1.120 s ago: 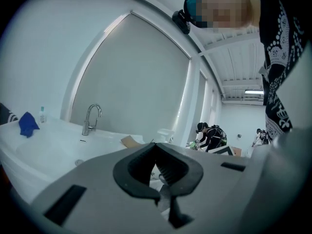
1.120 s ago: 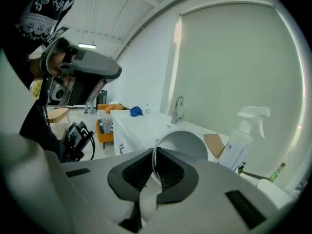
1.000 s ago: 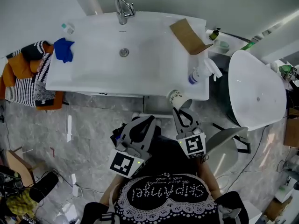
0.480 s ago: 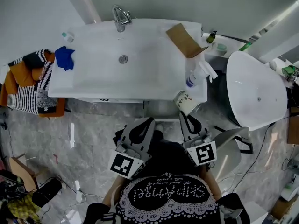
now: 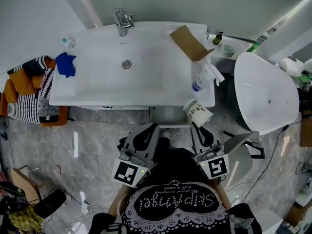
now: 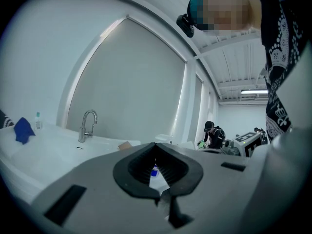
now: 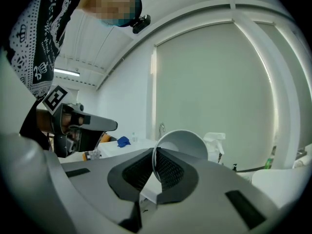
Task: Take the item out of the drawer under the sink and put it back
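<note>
Because the sink's front edge sticks out, the drawer under it is almost all hidden from the head view, and I cannot tell if it is open. The dark print on the paper cup is too small to read. My own body is cut off at the bottom of that view.

My right gripper is clenched on the paper cup. In the right gripper view the two pads pinch the thin wall at the rim, one pad inside and one outside. The cup is tipped on its side, with its open mouth facing back toward me. It hangs in the air just in front of the sink's right front corner.

My left gripper is closed, tips together, with nothing in it. It sits beside the right one, near the sink's front edge.

On the sink top I see a spray bottle near the cup, a piece of cardboard, a faucet and a blue cloth. A white toilet stands to the right.
</note>
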`<state>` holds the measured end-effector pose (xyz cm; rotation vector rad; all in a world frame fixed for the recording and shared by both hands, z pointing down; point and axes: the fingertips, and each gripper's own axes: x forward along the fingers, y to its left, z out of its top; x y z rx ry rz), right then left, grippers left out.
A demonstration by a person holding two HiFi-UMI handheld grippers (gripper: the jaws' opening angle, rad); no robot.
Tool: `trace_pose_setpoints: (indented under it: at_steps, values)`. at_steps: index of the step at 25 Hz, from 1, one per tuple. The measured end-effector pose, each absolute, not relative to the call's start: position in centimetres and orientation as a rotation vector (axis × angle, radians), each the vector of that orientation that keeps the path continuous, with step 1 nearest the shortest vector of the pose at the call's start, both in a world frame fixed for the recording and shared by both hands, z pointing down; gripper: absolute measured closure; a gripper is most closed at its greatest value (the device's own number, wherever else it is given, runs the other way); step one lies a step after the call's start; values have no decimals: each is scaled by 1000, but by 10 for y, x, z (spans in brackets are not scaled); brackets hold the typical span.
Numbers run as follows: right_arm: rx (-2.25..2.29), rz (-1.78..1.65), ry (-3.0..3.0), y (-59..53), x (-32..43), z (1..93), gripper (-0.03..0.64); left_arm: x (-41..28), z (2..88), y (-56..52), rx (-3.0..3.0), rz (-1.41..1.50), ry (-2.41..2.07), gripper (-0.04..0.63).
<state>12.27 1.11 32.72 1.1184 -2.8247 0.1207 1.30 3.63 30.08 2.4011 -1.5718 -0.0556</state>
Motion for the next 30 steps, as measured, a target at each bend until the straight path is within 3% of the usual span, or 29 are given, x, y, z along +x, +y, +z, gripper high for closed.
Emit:
trace_pose_setpoints:
  at_steps: [30]
  values:
    - [1073,102,-2799,22,119,328,591,-48,269,57,2366,-37,-1702,591]
